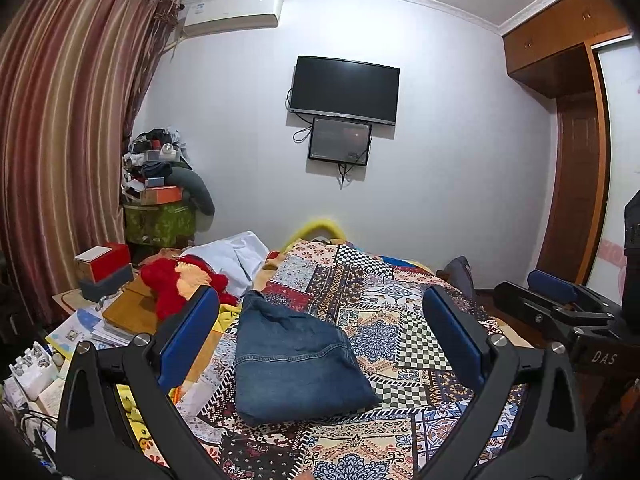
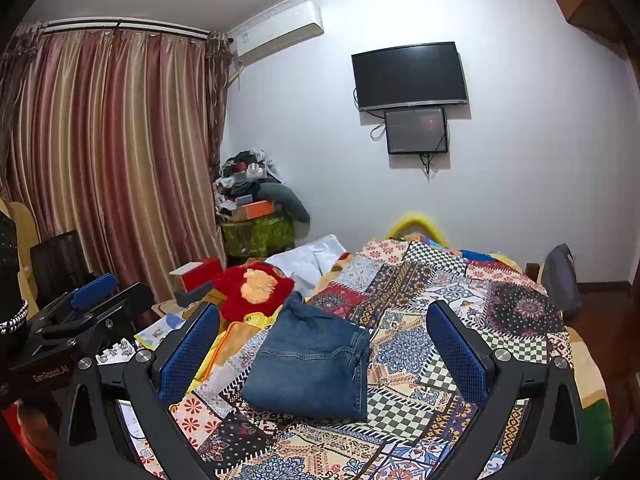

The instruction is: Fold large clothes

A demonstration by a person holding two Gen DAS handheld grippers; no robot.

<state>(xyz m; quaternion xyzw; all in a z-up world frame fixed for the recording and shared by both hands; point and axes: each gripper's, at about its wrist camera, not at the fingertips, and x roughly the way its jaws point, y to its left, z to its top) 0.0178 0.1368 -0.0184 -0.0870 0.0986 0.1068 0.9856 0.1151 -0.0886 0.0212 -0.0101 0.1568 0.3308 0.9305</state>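
Note:
A pair of blue jeans [image 1: 296,364] lies folded into a compact rectangle on the patchwork quilt [image 1: 400,320] of a bed. My left gripper [image 1: 320,296] hovers above the near side of the jeans, open, with nothing between its blue pads. My right gripper [image 2: 323,310] is also open and empty, held just short of the same folded jeans [image 2: 312,364]. Each gripper shows at the edge of the other's view: the right one [image 1: 560,300] off the bed's right side, the left one [image 2: 92,304] to the left. Neither touches the denim.
A red and orange plush cushion [image 1: 176,284] and a white cloth [image 1: 236,256] lie at the bed's far left. Boxes [image 1: 104,268], papers and books crowd the left bedside. A dark bag [image 1: 460,276] stands at the right, with a wooden wardrobe [image 1: 572,160] behind it.

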